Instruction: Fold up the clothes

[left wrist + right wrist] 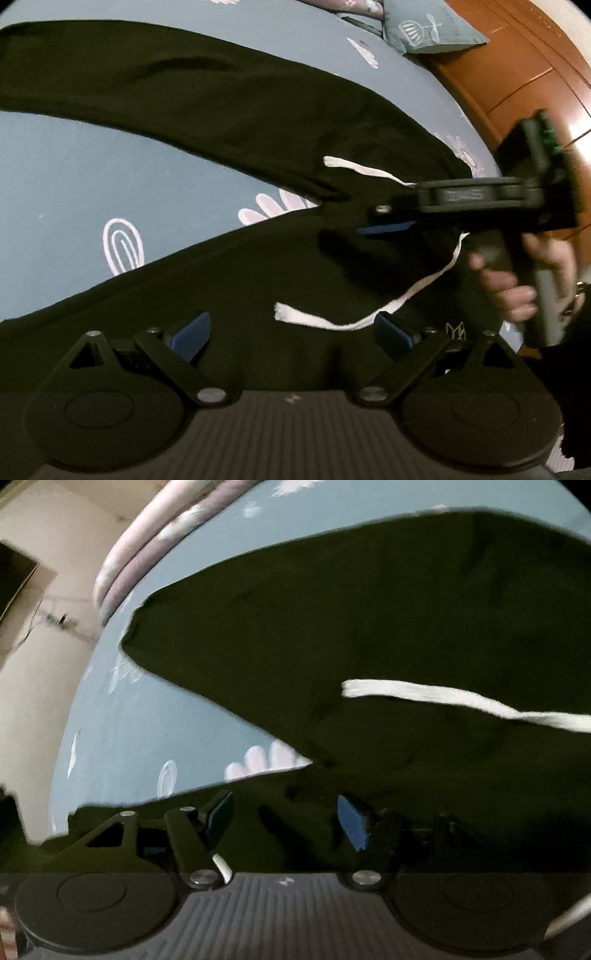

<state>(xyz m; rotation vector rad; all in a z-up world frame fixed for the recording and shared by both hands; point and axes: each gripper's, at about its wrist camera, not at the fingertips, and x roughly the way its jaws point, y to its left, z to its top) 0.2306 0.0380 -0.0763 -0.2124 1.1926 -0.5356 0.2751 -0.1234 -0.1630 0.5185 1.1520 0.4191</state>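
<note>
The left tool (291, 332), jaws apart, hovers low in frame over black trousers (221, 110) spread across the blue bed (55, 184). At right, the right tool (384, 225) sits open above the waist's white drawstring (369, 171).

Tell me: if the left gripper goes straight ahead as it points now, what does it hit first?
Probably the black trousers: the left gripper, jaws open, points across their waist area, with the white drawstring just ahead. The right gripper sits farther on; depth is unclear.

Black trousers (369, 620) with white drawstring (461, 699) on bedsheet (177, 716)
</note>
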